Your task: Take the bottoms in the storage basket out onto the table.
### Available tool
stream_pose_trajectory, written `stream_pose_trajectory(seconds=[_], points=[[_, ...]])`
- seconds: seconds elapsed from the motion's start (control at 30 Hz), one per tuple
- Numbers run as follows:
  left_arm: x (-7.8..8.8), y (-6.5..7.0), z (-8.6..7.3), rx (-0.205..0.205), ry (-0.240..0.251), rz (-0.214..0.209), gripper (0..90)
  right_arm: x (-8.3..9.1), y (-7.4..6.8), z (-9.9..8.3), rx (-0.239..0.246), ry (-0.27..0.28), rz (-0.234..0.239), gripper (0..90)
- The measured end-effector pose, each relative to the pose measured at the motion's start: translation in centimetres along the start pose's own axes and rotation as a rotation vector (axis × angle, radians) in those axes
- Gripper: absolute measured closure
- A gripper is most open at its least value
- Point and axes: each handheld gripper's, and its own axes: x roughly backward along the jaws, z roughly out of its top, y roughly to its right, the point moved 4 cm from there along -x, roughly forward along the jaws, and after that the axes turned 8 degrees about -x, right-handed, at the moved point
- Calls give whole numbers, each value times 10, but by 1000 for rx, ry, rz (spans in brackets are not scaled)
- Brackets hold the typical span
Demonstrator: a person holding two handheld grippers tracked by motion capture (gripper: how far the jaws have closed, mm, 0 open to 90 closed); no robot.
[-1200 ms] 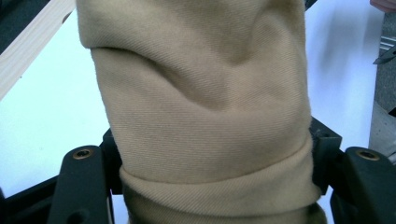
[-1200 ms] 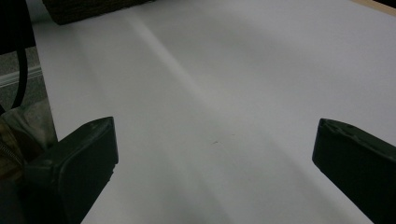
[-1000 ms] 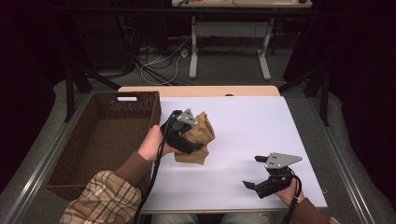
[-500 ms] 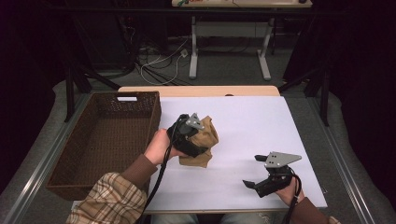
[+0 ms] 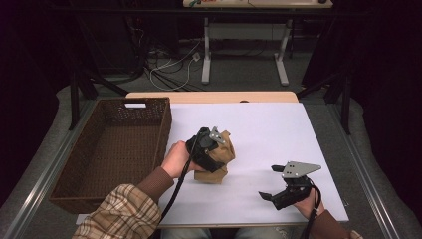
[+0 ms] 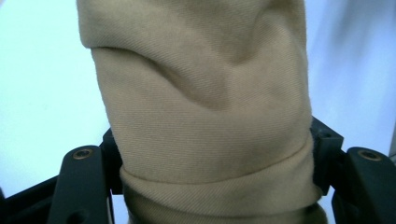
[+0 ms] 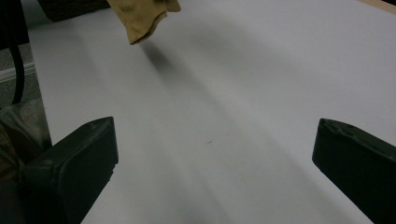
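A tan cloth (image 5: 219, 159), bunched into a soft lump with a folded hem along one edge, sits near the middle of the white counter (image 5: 263, 124). Seen along the left gripper (image 6: 212, 186), its weave is fine and matte, with deep creases running across it, and the fingers (image 6: 81, 182) are clenched on the bundle from both sides. From above, the left gripper (image 5: 206, 149) lies over the cloth's left flank, a hand behind it and a plaid sleeve (image 5: 117, 216) trailing off toward the counter's near edge.

The right gripper (image 5: 286, 186) rests well apart, low on the counter's near right part, its fingers (image 7: 77, 163) spread wide with bare white surface between them. A corner of the cloth (image 7: 142, 16) hangs in the far top of that gripper's view, casting a shadow on the sheet.

Just to the left of the cloth stands a dark woven basket (image 5: 107, 149), its long wall near the left hand. Nothing lies between the cloth and the basket's rim.
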Motion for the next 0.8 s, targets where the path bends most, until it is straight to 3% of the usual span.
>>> stream_pose_trajectory(seconds=[0.43, 0.53, 0.67, 0.8], points=[[-21, -1, 7, -12, -74, 0, 299, -1, 0, 0, -2, -4, -2, 0], [-29, -3, 8, 6, -84, -6, 270, 0, 0, 0, -4, -5, -3, 0], [-34, -2, 8, 43, -95, 39, 144, 0, 1, -1, -6, -7, -2, 0], [-24, 0, 8, 54, -55, 92, 52, 0, 1, -1, -10, -9, -6, 0]])
